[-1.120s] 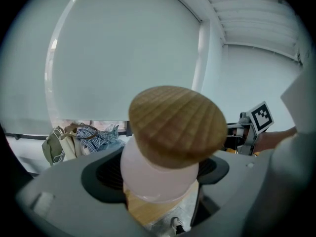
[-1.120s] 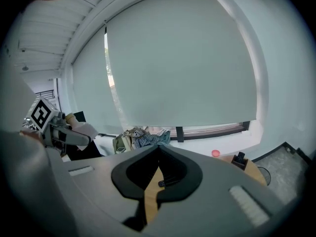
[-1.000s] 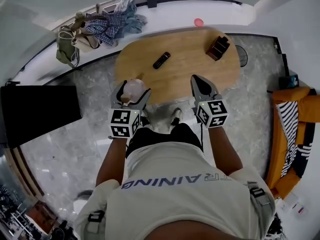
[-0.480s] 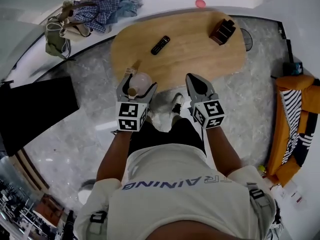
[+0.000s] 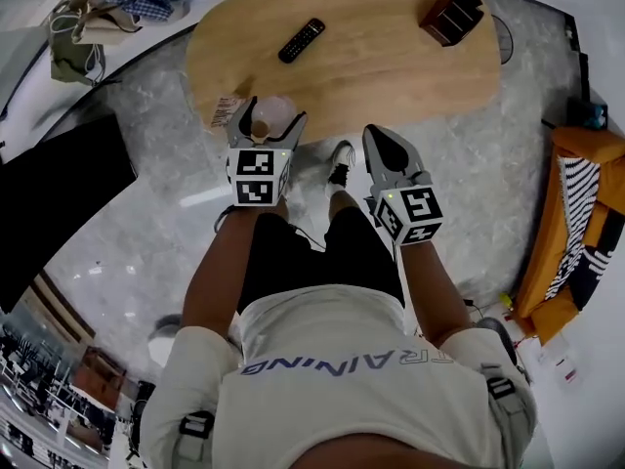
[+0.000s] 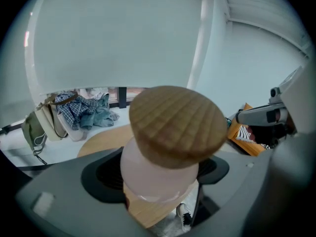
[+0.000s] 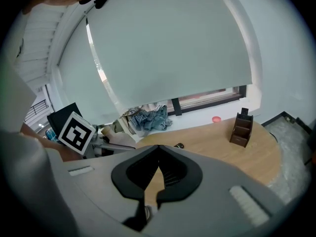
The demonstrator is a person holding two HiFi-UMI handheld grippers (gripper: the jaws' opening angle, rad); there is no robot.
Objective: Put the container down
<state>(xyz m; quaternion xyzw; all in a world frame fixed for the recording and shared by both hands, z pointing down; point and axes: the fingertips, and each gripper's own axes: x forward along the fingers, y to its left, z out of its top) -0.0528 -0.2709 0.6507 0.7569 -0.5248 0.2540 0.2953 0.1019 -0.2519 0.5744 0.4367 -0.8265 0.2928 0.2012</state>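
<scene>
Holding the container (image 6: 160,174) by its pale pink, translucent body, your left gripper (image 5: 268,117) has its jaws spread wide, with a dark pad pressed against each side of the jar. The container's round wooden lid (image 6: 177,125) sits above the jaws and is tipped a little. In the head view, the container is over the near edge of the oval wooden table (image 5: 391,71), toward that edge's left end. In the left gripper view, the table's wood shows just under the jar's base, and your shoe (image 6: 185,216) is on the floor below that. You cannot tell from any view whether the base touches the table.

Your right gripper (image 5: 381,143) has its jaws closed together with nothing between them. It is off the table, just short of the near edge and over the marble floor. It is to the right of the container and apart from it.

A black remote control (image 5: 302,40) lies on the table beyond the container, toward the far edge. A dark brown desk organizer (image 5: 451,16) stands at the table's far right end. Behind the table's left end, a heap of checked and blue clothes (image 6: 81,110) and a bag (image 6: 33,131) rest on a white ledge. Well to the right of the table is an orange sofa (image 5: 576,213) with striped cloth on it.
</scene>
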